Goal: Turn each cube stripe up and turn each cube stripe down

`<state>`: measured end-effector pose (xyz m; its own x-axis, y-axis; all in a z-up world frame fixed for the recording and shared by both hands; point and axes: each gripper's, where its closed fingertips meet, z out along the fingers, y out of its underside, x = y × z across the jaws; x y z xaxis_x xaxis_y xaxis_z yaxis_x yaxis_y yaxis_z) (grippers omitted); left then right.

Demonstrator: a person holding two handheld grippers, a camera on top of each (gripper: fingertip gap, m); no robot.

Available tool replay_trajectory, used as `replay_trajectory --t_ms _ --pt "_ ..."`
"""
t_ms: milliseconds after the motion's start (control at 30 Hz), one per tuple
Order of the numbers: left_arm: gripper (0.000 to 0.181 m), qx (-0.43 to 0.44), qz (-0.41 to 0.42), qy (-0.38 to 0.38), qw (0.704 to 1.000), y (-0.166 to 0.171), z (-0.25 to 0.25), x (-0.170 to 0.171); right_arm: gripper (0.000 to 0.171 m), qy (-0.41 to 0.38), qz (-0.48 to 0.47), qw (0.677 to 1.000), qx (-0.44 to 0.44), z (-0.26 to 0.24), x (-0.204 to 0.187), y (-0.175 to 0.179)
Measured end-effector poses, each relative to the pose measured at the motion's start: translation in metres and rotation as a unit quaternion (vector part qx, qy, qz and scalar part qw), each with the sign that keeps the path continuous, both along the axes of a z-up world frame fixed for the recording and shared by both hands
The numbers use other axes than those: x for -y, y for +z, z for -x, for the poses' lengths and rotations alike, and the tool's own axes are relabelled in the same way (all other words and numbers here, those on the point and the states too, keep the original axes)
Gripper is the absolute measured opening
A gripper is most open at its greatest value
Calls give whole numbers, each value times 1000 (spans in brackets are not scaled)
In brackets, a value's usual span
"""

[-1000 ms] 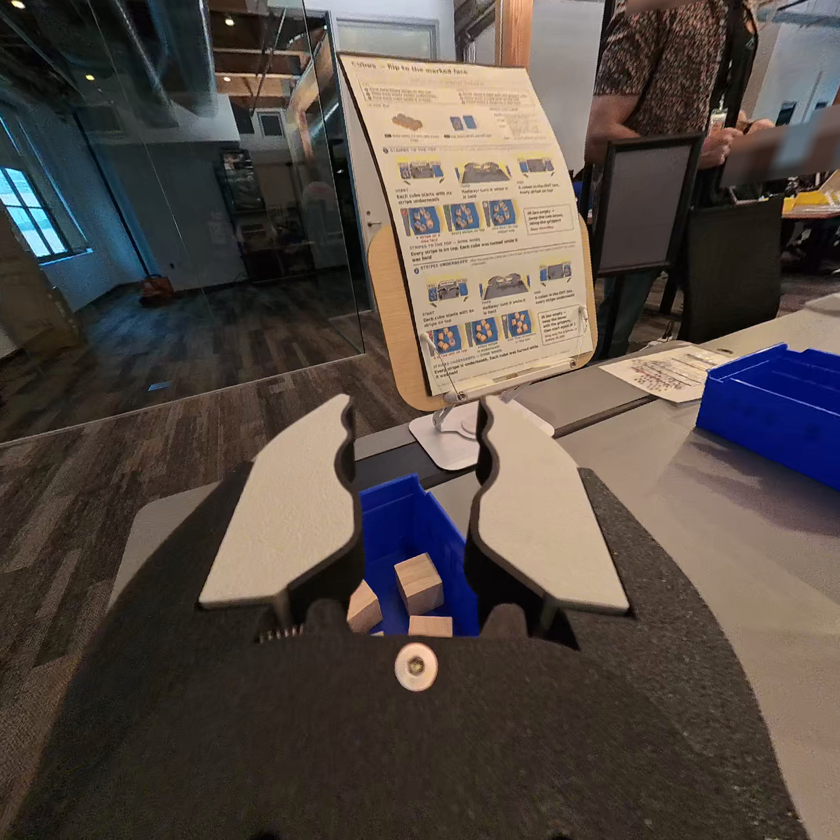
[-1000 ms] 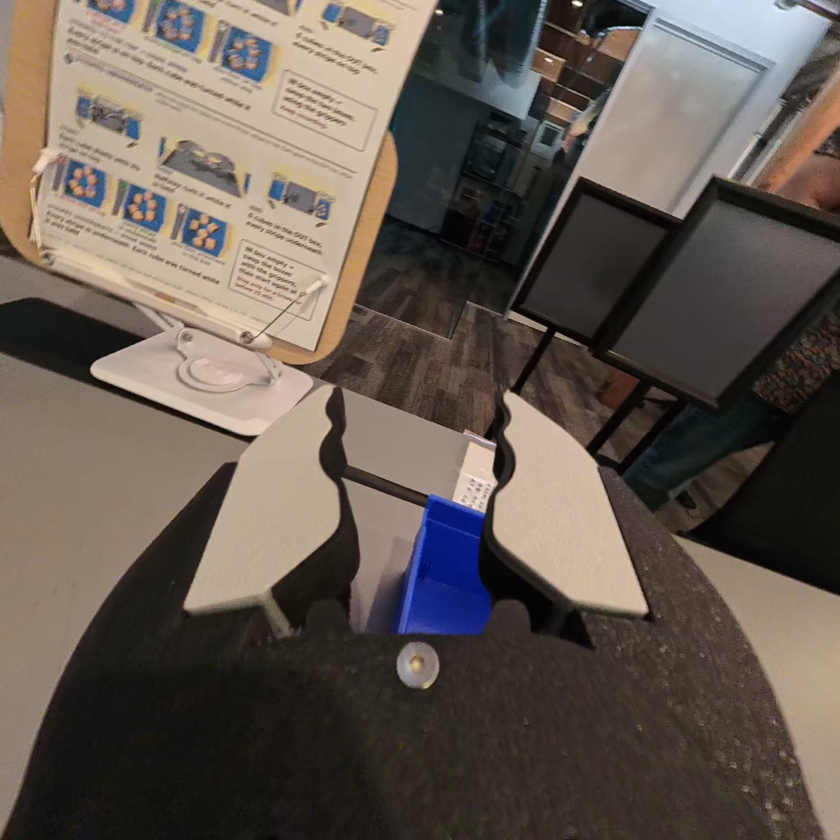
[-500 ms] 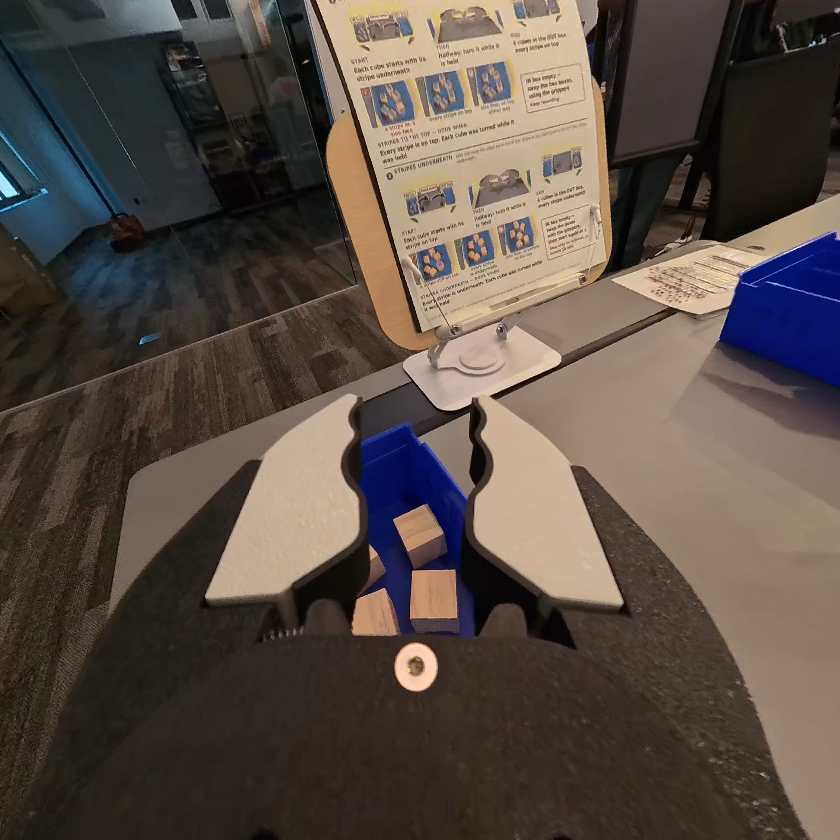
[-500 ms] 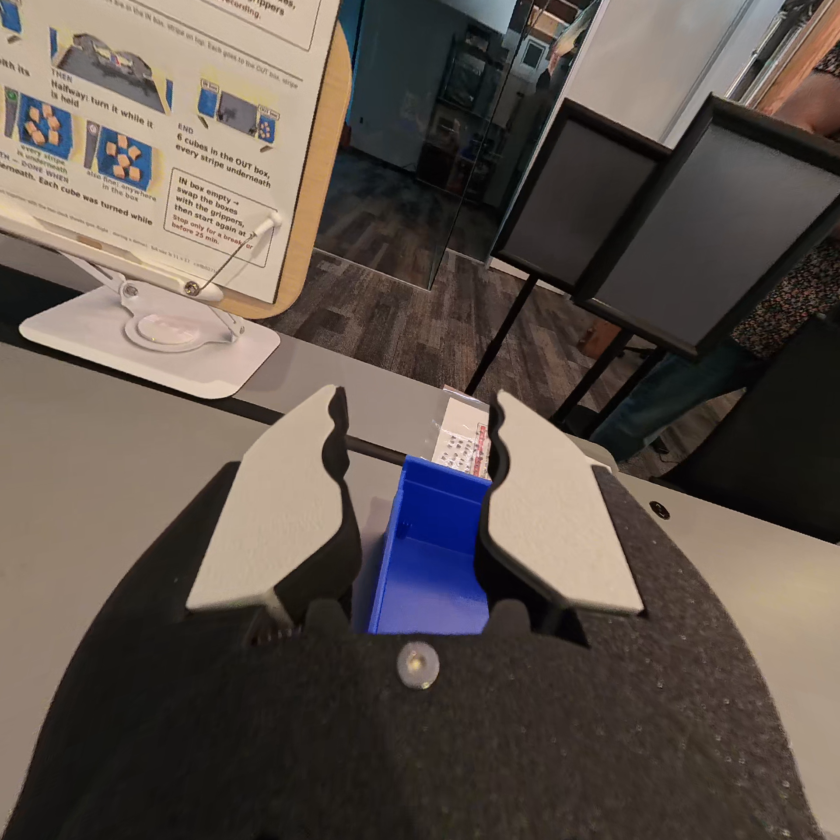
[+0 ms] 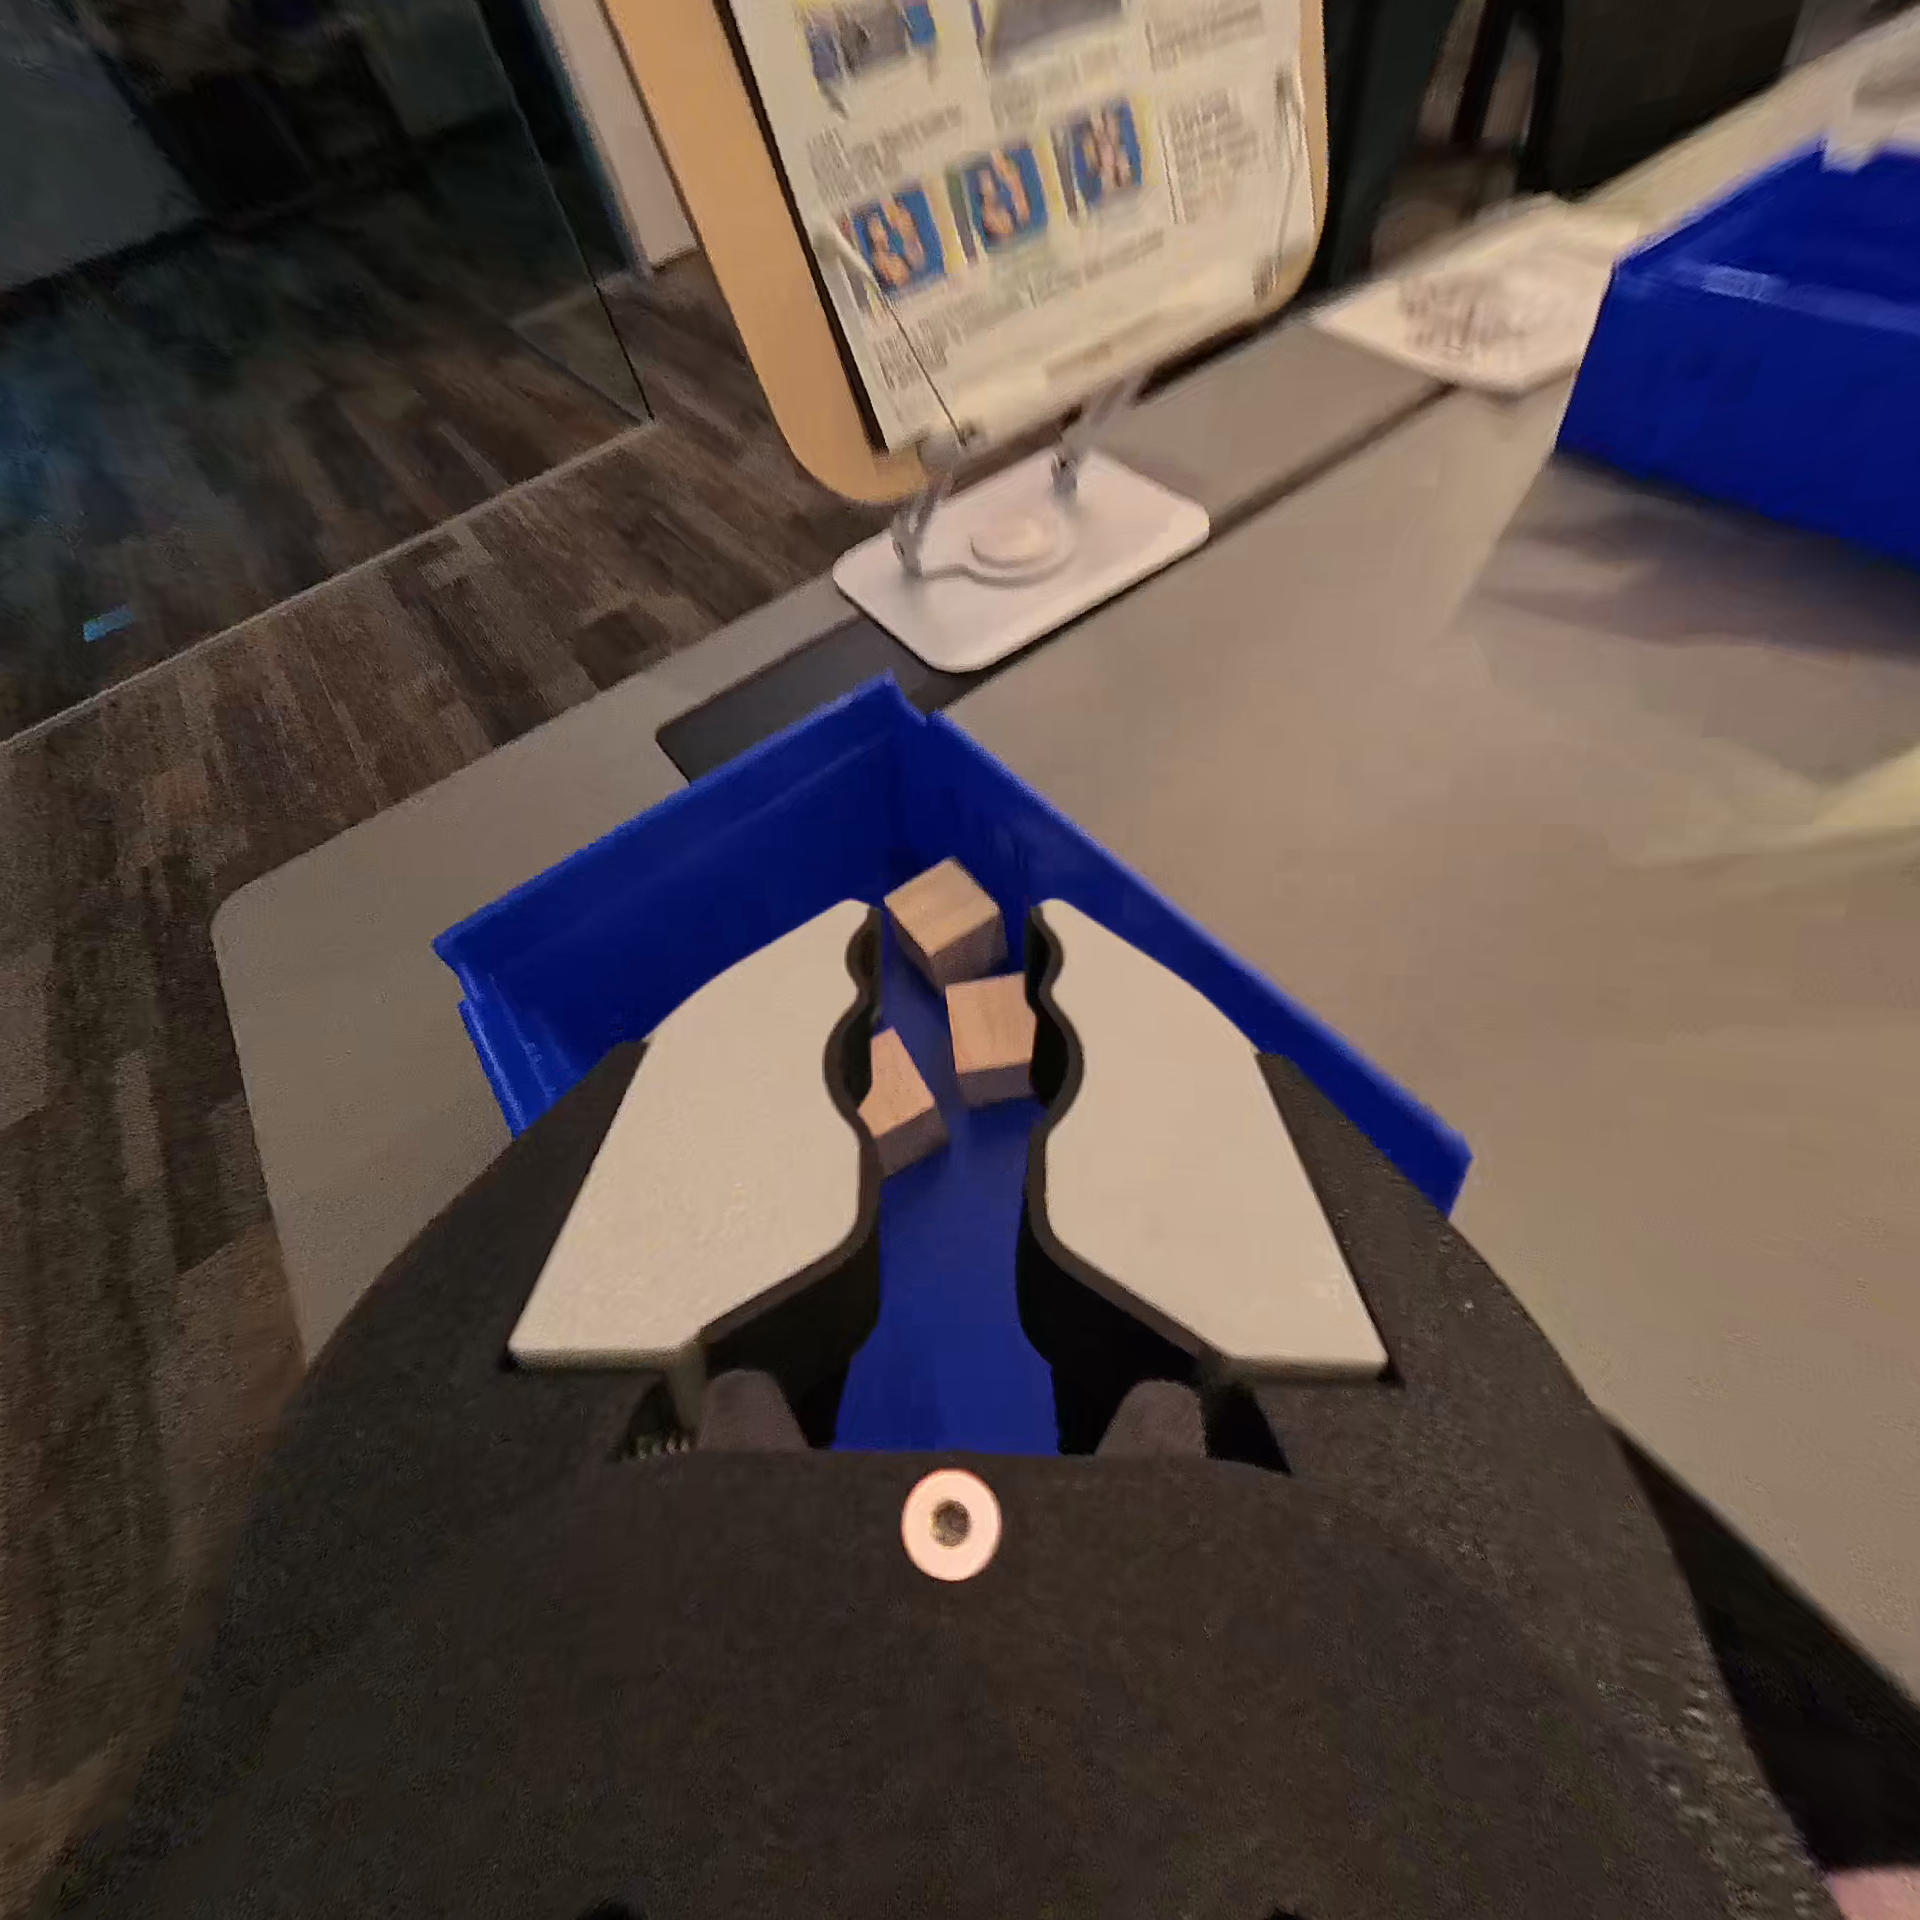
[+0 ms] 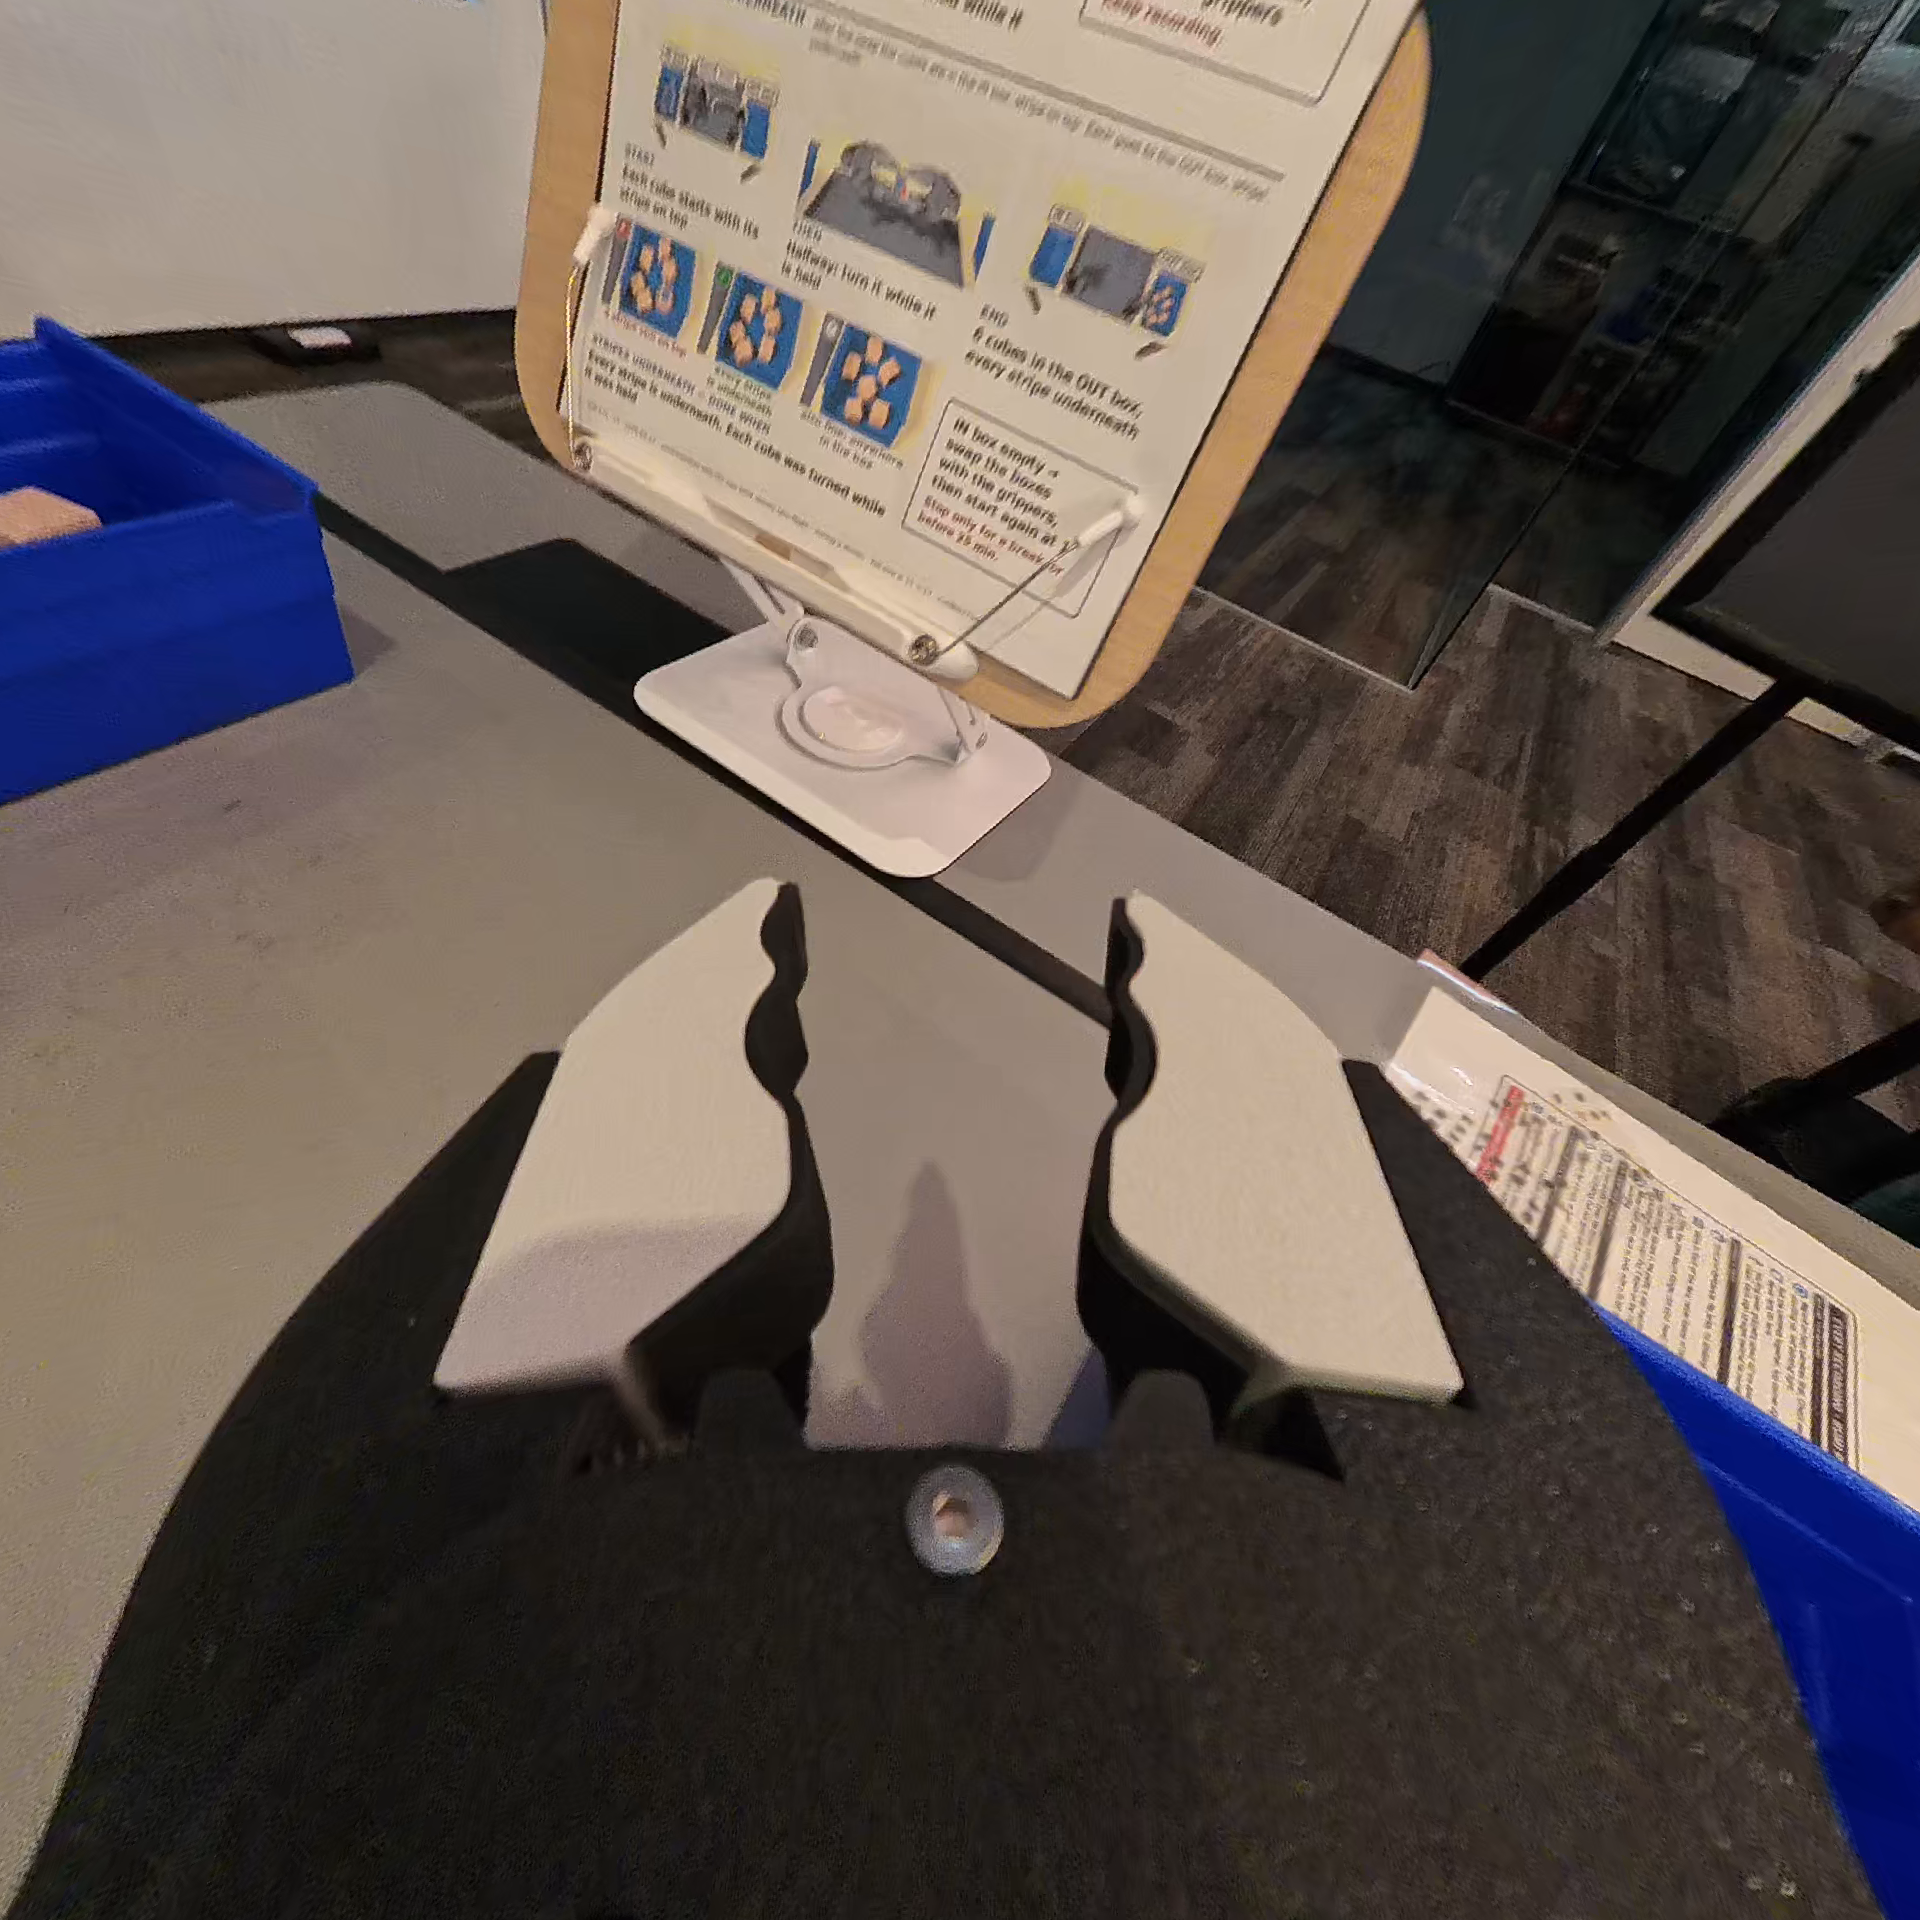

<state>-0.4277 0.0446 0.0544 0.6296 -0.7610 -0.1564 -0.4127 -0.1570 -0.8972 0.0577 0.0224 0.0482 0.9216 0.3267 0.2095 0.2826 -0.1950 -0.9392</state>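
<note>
In the left wrist view a blue bin sits at the table's left corner with three wooden cubes showing between my fingers: a far cube, a middle cube and a near cube. No stripe shows on them. My left gripper is open and empty, hovering over the bin above the cubes. My right gripper is open and empty above the bare grey table. The same bin shows at the left of the right wrist view with a cube corner inside.
An instruction board on a white stand stands at the table's back edge; it also shows in the right wrist view. A second blue bin is at the right, its edge under a printed sheet.
My left gripper has tipped down and moved forward over the bin of cubes. My right gripper has swung left, away from the second bin, to face the board over bare table.
</note>
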Motion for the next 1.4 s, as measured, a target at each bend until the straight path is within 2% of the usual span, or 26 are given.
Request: replay_trajectory --t_ms 200,333,500,833,1233,1400 --pt "32 -108 88 16 990 -59 -6 -21 57 -3 14 999 39 5 0 -6" --pt "28 -109 151 -9 982 -84 -31 -32 58 -23 20 998 60 -7 2 -9" --pt "35 -155 195 28 968 -111 -32 -44 60 -35 26 997 61 -20 5 -8" --pt "48 -234 249 109 933 -142 -35 -52 64 -55 39 996 64 -43 9 -6" --pt "51 -303 260 98 912 -174 -44 -55 67 -58 58 993 85 -46 8 -13" --pt "50 -306 285 94 903 -187 -42 -53 67 -54 63 993 88 -44 8 -16"
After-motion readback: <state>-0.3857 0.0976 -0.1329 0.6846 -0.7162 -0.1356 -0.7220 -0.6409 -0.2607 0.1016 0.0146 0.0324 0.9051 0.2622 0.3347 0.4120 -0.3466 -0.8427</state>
